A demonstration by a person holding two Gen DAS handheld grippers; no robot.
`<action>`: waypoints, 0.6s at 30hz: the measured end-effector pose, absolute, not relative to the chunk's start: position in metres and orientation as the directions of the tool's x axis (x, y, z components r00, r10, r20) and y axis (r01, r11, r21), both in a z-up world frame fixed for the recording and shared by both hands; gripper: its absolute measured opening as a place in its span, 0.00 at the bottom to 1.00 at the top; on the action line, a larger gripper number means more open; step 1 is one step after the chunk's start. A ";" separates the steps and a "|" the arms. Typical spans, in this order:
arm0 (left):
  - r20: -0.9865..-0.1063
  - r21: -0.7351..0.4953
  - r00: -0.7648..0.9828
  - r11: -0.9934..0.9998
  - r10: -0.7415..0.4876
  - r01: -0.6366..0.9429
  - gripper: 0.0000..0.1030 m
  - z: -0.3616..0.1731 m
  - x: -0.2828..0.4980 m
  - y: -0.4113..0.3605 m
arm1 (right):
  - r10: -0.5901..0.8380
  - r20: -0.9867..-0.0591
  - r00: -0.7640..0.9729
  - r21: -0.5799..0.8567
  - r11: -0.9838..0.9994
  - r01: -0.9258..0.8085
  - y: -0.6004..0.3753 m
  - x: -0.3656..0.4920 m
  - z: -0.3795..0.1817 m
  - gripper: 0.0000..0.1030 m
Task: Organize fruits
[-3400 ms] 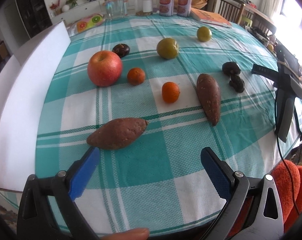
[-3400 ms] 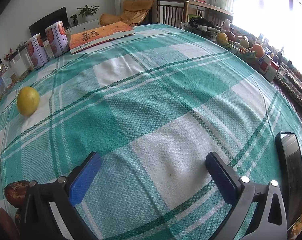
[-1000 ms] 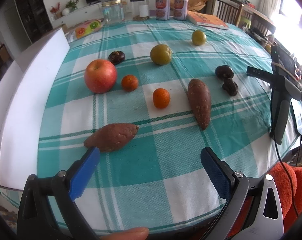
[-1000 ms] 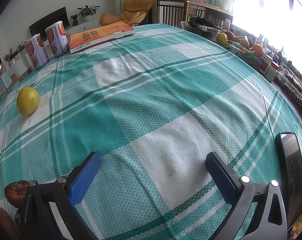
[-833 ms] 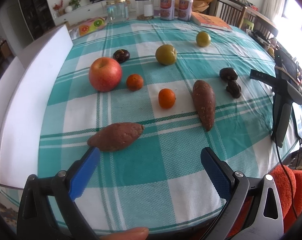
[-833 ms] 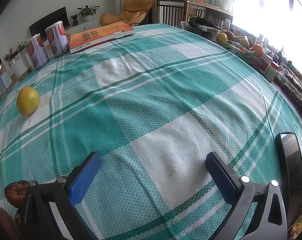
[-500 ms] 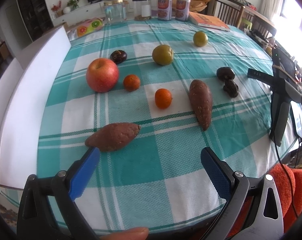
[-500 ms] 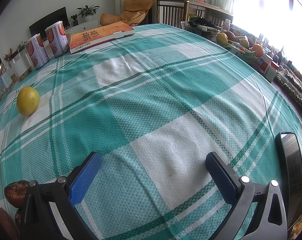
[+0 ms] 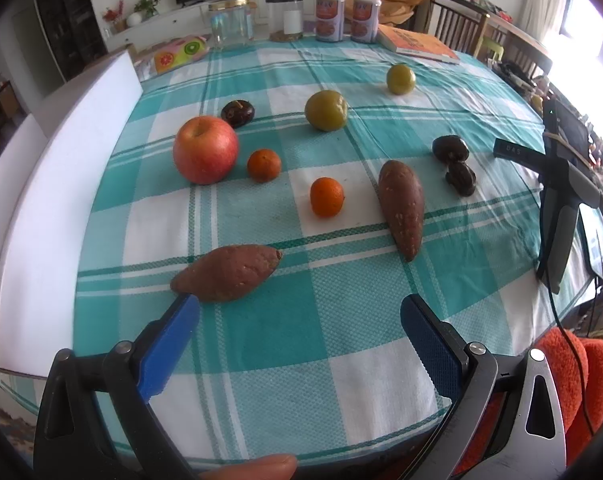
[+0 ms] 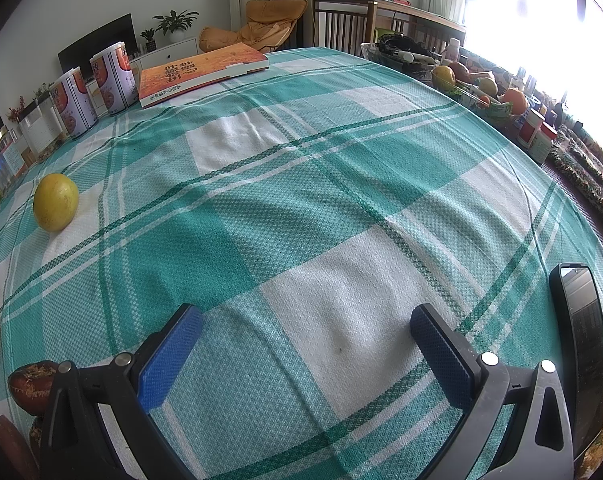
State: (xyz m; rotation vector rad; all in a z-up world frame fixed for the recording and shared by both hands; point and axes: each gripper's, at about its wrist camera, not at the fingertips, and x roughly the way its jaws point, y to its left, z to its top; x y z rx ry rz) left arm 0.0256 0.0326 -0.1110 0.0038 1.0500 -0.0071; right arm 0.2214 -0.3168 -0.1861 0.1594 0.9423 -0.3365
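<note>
fruit sits all over a table with a green and white cloth [image 9: 301, 332]. the left gripper [image 9: 299, 314] is wide open and holds nothing. its left blue pad is just beside the near sweet potato [image 9: 226, 278]. a second sweet potato [image 9: 401, 208] lies farther right. between them, a bit farther back, is an orange [image 9: 327, 197]. another orange [image 9: 264, 165] sits just beside a big red apple [image 9: 204, 149]. behind the apple is a dark fruit [image 9: 238, 113]. two green round fruits [image 9: 326, 110] [image 9: 400, 79] sit farther back. two more dark fruits [image 9: 450, 148] [image 9: 460, 178] touch each other on the right. a white board [image 9: 57, 184] lies along the left edge.

the right gripper [image 10: 306, 336] is wide open too, with nothing in it. it hangs over bare cloth. a yellow fruit [image 10: 55, 201] is far to its left. a book [image 10: 199, 72] and two cans [image 10: 93, 90] stand at the back. a phone [image 10: 585, 344] lies at the right edge.
</note>
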 end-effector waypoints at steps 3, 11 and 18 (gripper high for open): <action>-0.867 -0.002 0.498 1.000 -0.005 0.006 0.98 -0.111 0.025 0.033 | -0.213 -0.814 0.541 -0.012 0.936 0.351 -0.317 0.221 -0.186 1.00; -0.867 -0.001 0.498 1.000 -0.005 0.007 0.98 -0.111 0.025 0.033 | -0.213 -0.814 0.541 -0.012 0.936 0.351 -0.317 0.221 -0.186 1.00; -0.866 -0.005 0.499 1.000 -0.007 0.005 0.98 -0.111 0.026 0.035 | -0.213 -0.814 0.541 -0.012 0.936 0.351 -0.317 0.222 -0.186 1.00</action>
